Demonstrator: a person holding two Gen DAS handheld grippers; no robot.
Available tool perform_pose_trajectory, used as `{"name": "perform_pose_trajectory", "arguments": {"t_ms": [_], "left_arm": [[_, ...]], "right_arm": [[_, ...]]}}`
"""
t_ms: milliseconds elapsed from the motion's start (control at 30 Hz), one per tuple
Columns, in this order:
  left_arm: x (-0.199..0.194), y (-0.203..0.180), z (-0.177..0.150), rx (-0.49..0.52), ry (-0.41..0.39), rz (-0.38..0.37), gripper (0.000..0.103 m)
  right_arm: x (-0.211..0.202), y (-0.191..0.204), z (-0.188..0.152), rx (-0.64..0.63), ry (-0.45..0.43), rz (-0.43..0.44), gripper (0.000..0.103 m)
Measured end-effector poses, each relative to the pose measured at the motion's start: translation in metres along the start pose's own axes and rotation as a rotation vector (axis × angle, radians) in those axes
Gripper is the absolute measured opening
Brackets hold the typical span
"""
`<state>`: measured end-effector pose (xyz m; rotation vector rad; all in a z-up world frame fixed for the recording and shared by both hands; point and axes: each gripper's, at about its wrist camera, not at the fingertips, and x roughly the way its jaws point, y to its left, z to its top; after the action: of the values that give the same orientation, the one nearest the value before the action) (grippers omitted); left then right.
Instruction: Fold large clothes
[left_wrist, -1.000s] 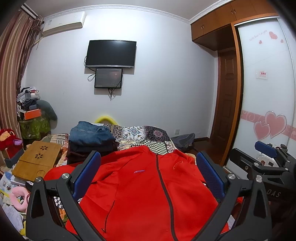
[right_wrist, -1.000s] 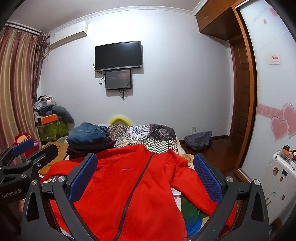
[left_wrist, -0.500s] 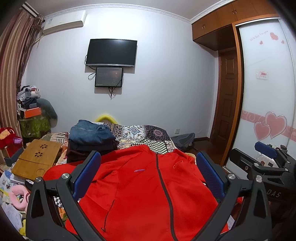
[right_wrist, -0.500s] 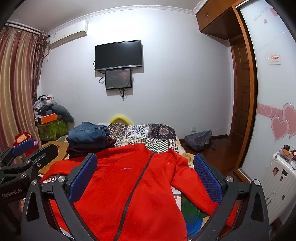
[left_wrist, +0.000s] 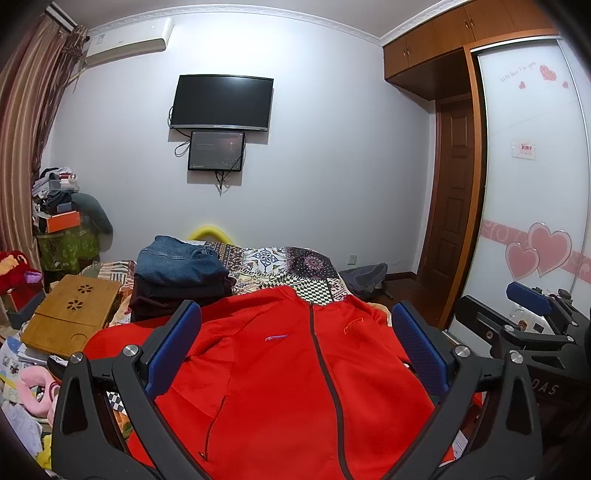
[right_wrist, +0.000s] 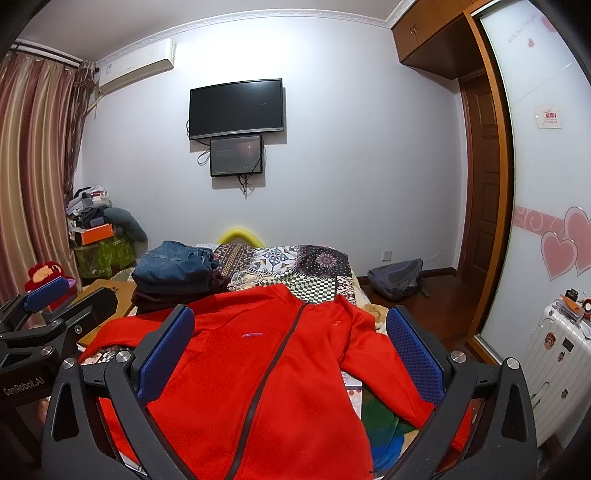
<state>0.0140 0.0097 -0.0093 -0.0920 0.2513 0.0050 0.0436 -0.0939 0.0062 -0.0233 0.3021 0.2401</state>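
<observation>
**Both grippers poised over the spread jacket, no grasp yet**

Since a second ago: almost nothing. Both views have drifted very slightly; the jacket lies as it did, unfolded.

Nearest: left gripper (left_wrist: 295, 350) with fingers spread wide, nothing between the blue pads, held above the jacket's lower body. Right gripper (right_wrist: 291, 347) likewise wide and empty, just to the right of the left one; each shows at the edge of the other's view. Side by side and level like this, they look staged for a two-handed fold, probably one to a sleeve or a side edge. That is my reading, not something seen.

Red jacket (left_wrist: 280, 373): front up, zip closed, collar pointing away from the cameras. It lies flat on the bed; right sleeve (right_wrist: 384, 373) angles outward toward the bed's edge, left sleeve runs out toward the wooden tray. Laid out this way, the sleeves can go in first.

Beyond: patterned bedspread (left_wrist: 295, 266), soft, so the cloth may drag when pulled. A stack of folded clothes (left_wrist: 181, 273), jeans on top, sits just past the left shoulder, likely finished pieces. Wooden lap tray (left_wrist: 70, 314) at the left.

Far: grey backpack (right_wrist: 399, 277) on the floor, wall television (left_wrist: 223, 101) with a small screen below, wardrobe with heart decals at right.
</observation>
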Motion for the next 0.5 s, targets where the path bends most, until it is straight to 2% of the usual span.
{"name": "perform_pose_trajectory", "arguments": {"t_ms": [500], "left_arm": [[0.0057, 0.0027, -0.0015, -0.007, 0.010, 0.003, 0.103]], "right_arm": [[0.0038, -0.0055, -0.0016, 0.011, 0.001, -0.002, 0.103]]}}
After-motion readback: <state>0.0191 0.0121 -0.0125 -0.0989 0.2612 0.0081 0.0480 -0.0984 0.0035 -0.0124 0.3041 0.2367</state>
